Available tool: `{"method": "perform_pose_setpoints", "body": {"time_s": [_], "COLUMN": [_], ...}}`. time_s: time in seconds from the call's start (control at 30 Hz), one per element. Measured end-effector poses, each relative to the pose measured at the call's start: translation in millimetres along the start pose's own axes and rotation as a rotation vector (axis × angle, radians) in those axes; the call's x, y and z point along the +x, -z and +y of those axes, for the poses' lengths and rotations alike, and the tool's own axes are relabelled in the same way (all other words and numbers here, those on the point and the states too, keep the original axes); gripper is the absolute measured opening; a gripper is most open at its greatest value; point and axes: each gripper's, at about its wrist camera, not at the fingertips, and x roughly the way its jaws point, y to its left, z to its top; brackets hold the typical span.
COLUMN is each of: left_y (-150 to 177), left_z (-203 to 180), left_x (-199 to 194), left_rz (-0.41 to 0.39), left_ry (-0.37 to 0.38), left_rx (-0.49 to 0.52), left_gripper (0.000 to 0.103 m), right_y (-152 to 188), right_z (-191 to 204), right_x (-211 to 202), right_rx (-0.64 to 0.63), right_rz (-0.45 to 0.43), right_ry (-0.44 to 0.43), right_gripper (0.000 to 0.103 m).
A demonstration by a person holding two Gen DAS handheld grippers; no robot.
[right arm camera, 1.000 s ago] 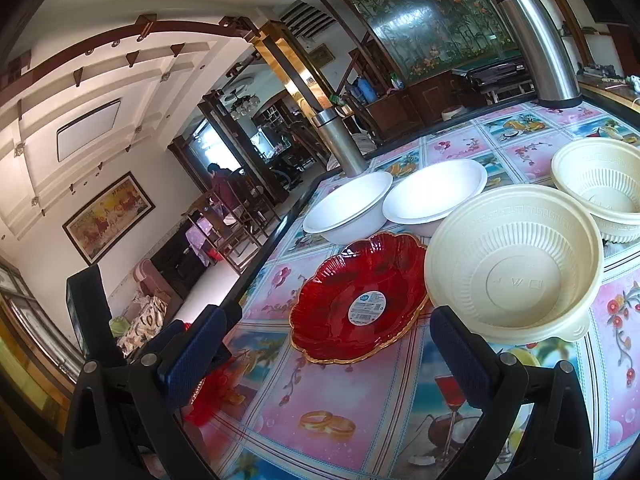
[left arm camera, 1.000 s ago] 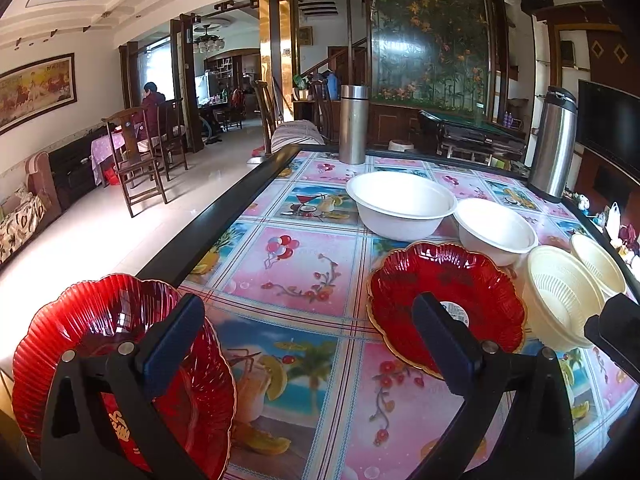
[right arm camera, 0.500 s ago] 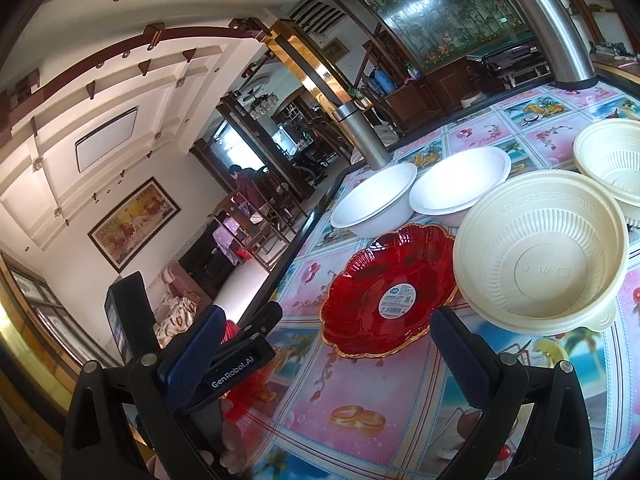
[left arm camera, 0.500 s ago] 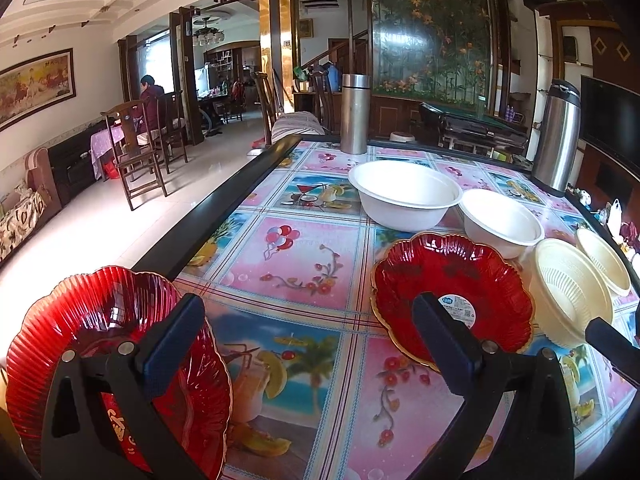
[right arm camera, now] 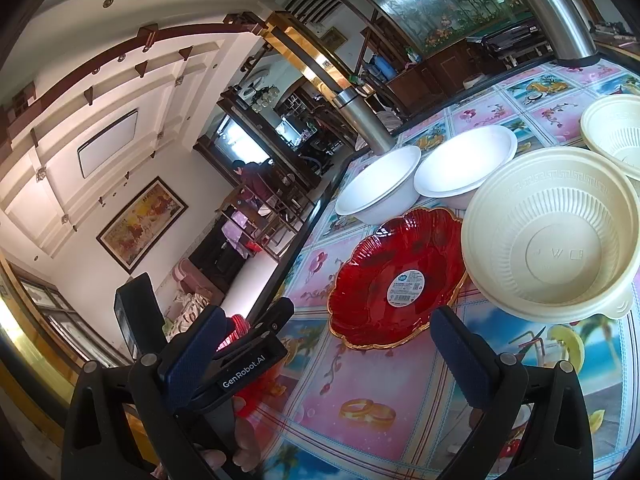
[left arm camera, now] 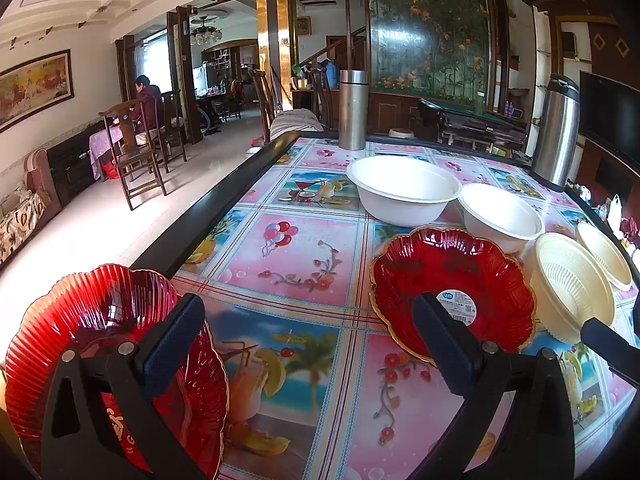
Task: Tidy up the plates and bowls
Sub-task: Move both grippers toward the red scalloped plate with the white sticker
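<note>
Nearer now, both gaping hand-held grippers point(left arm camera: 308, 340) point(right arm camera: 328, 348) face the stickered, scalloped red plate point(left arm camera: 452, 292).

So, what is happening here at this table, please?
A person is sorting dishes with two handheld tools. Both the left claw and the right claw are open and hold nothing. One red plate sits at the table's near left edge, by the left claw. A second red plate lies ahead, beside two white bowls and two cream bowls. Nothing is stacked yet.
</note>
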Motion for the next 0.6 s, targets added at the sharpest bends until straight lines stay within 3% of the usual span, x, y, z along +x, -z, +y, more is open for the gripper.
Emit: {"method": "perform_pose_setpoints", "body": {"time_s": [0.47, 0.6], "left_y": [1.5, -0.9], "left_z": [-0.6, -1.2], "left_x": [1.2, 6.9], "left_rz": [0.008, 0.056], "left_ry": [0.004, 0.009], "left_rx": [-0.001, -0.005], "left_gripper": [0.103, 0.103], "right_y": [1.1, -1.0], "right_z": [-5.2, -11.9], "right_x": [6.0, 7.6], "right_rx": [0.026, 0.064], "right_rz": [0.017, 0.021], "right_ry": [0.001, -0.014], "right_gripper": [0.102, 0.102]}}
